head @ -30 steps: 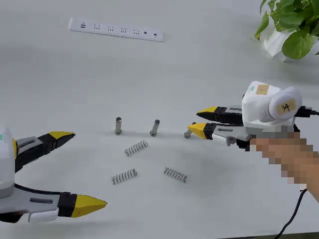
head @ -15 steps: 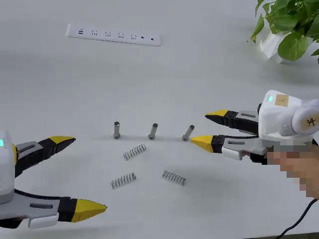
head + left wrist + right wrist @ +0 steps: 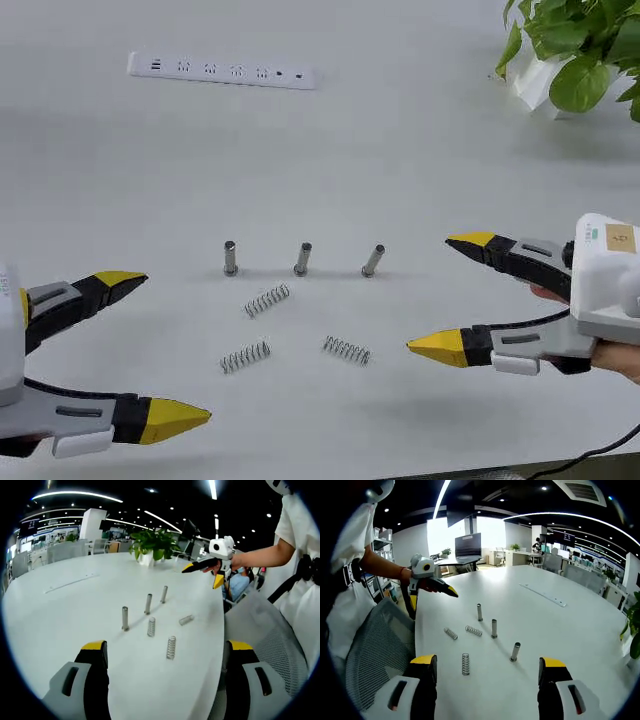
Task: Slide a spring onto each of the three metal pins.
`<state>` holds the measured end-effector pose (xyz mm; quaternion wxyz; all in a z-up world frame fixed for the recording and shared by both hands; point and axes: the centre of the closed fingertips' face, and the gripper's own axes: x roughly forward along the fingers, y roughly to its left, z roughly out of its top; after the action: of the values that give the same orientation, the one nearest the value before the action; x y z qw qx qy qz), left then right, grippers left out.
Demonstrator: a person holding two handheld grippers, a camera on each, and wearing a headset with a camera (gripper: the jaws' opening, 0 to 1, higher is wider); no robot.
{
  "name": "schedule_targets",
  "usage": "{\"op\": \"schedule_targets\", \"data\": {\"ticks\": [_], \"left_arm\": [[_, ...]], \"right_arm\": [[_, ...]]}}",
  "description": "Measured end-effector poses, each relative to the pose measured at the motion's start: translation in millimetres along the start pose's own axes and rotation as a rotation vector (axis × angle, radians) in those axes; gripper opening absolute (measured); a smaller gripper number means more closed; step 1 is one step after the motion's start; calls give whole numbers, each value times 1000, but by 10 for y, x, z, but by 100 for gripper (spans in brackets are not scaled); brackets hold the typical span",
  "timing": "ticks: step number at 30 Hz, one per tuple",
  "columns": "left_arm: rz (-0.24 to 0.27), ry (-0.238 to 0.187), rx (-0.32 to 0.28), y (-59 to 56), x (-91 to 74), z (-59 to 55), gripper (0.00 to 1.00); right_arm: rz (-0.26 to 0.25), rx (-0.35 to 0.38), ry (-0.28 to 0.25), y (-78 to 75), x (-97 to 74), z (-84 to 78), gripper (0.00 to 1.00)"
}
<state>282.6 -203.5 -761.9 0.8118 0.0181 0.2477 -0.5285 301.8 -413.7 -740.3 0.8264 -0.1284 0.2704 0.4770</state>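
Three pins (image 3: 303, 258) stand in a row at centre. Three springs (image 3: 267, 299) lie loose at their 6 o'clock, none threaded. Left gripper (image 3: 160, 345) at 8 o'clock, right gripper (image 3: 440, 293) at 4, both claws spread, empty. Risk: a thin spring may skid or roll from hard tips; a nudge could topple a pin. Head view gives row spacing from above; left gripper view adds pin height and mesh chair (image 3: 280, 645).

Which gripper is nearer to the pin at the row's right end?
Right. The right gripper is just right of the pin; the left gripper is far to its left.
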Motion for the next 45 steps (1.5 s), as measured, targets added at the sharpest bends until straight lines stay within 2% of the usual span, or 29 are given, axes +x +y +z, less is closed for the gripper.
{"op": "schedule_targets", "data": {"ticks": [6,12,14,17,19,27,31,39,41,43,45], "left_arm": [[6,16,20,-11,6,9,97],[25,59,47,9,23,-35,90],[28,82,56,5,32,-62,84],[37,127,89,14,62,-113,80],[37,152,106,2,92,-132,73],[38,243,161,-35,240,-244,46],[33,278,159,-66,328,-307,40],[57,399,223,-38,447,-450,26],[55,411,221,-33,492,-469,24],[57,456,227,-31,505,-530,23],[56,455,220,-35,549,-532,22]], "right_arm": [[37,-42,21,100,-24,-98,92],[51,-41,32,152,-39,-174,93],[55,-42,34,173,-40,-198,93],[56,-41,38,185,-41,-230,92],[52,-38,36,152,-46,-254,91],[43,-35,34,182,-91,-270,89],[36,-33,37,180,-116,-285,88],[31,-31,43,183,-134,-306,85],[31,-29,44,187,-136,-306,85],[30,-28,45,168,-143,-329,84],[30,-27,45,169,-144,-328,84]]}}
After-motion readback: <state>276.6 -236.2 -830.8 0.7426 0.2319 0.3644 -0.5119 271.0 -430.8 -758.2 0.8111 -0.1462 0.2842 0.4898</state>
